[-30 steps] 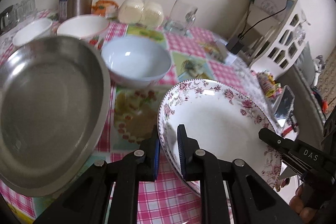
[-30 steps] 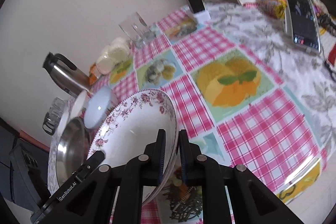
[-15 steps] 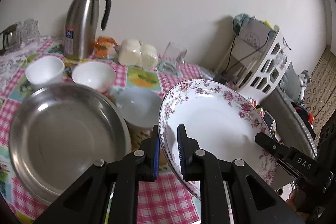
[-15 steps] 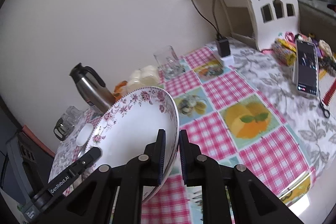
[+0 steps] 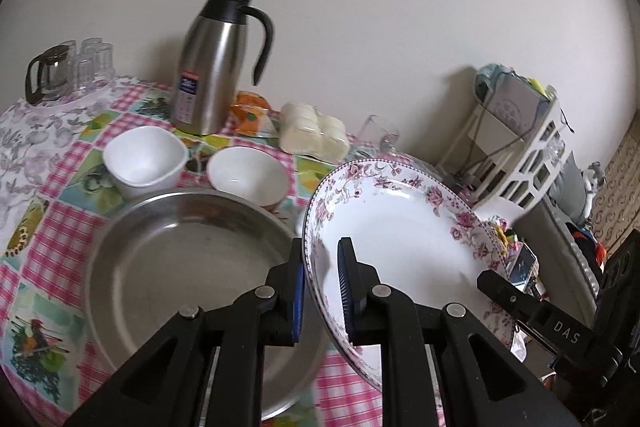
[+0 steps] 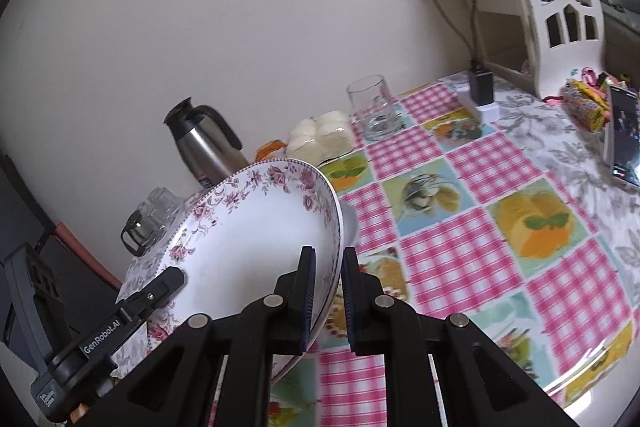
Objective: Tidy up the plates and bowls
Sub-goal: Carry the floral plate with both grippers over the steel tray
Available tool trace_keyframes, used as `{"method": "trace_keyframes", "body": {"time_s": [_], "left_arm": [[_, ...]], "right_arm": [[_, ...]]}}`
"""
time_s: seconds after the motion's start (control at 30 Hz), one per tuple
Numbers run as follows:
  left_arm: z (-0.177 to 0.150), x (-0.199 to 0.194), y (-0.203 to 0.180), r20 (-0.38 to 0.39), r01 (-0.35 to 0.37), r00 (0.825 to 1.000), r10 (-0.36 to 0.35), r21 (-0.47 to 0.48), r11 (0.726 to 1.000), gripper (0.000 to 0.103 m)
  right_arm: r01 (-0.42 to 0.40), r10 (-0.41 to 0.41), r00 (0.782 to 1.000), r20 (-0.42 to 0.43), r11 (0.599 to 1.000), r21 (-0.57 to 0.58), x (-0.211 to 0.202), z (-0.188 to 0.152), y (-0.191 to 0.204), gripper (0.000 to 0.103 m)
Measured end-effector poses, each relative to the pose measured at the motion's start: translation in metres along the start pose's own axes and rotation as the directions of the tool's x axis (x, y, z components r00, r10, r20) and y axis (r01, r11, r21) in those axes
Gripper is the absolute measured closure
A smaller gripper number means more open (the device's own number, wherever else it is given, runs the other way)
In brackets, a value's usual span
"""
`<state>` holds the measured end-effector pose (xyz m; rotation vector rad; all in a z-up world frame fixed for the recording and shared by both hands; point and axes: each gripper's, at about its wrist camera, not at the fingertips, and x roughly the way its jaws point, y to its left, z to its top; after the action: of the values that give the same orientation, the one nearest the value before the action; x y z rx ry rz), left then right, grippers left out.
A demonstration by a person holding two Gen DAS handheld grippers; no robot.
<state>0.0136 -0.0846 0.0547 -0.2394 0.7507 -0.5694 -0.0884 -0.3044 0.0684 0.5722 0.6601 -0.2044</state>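
Left wrist view: the left gripper (image 5: 320,291) and right gripper (image 6: 327,293) each clench opposite rims of the floral plate (image 5: 404,243), held tilted at centre frame above the steel dish (image 5: 180,267), lower left. Level it, then lower both sides together.

**Floral plate raised from the table**

The white porcelain plate with pink flower rim (image 5: 404,227) (image 6: 256,227) has gone up from the pink checked tablecloth (image 6: 460,255). A second ago it was low, near the pale blue bowl; now it hangs high and tilted. The round steel tray (image 5: 180,267) and the steel thermos jug (image 5: 212,67) look farther below.
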Motion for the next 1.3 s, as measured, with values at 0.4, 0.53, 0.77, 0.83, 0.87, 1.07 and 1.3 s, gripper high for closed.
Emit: {"method": "trace_keyframes", "body": {"time_s": [0.4, 0.53, 0.77, 0.83, 0.87, 1.07, 1.3], "left_arm": [[0.018, -0.020, 0.064, 0.023, -0.054, 0.998, 0.056, -0.067, 0.996, 0.087], [0.021, -0.024, 0.084, 0.024, -0.074, 0.997, 0.077, -0.098, 0.992, 0.087], [0.022, -0.020, 0.104, -0.002, -0.094, 0.996, 0.095, -0.121, 0.988, 0.087], [0.021, -0.016, 0.107, -0.012, -0.098, 0.995, 0.097, -0.125, 0.987, 0.087], [0.020, -0.011, 0.110, -0.023, -0.103, 0.995, 0.101, -0.130, 0.986, 0.087], [0.010, 0.012, 0.119, -0.085, -0.139, 0.988, 0.128, -0.131, 0.982, 0.087], [-0.003, 0.032, 0.127, -0.146, -0.176, 0.977, 0.155, -0.144, 0.974, 0.087]], "right_arm": [[-0.067, 0.066, 0.997, -0.043, 0.997, -0.028, 0.037, -0.015, 0.057, 0.089], [-0.089, 0.086, 0.994, -0.066, 0.995, -0.042, 0.050, -0.024, 0.075, 0.089], [-0.104, 0.100, 0.990, -0.096, 0.994, -0.035, 0.070, -0.034, 0.090, 0.089], [-0.100, 0.096, 0.990, -0.104, 0.994, -0.033, 0.075, -0.036, 0.090, 0.089], [-0.097, 0.094, 0.990, -0.107, 0.995, -0.031, 0.077, -0.036, 0.090, 0.089], [-0.049, 0.046, 0.985, -0.169, 0.999, -0.016, 0.102, -0.048, 0.083, 0.089], [-0.009, 0.008, 0.975, -0.222, 1.000, -0.003, 0.124, -0.059, 0.074, 0.089]]}}
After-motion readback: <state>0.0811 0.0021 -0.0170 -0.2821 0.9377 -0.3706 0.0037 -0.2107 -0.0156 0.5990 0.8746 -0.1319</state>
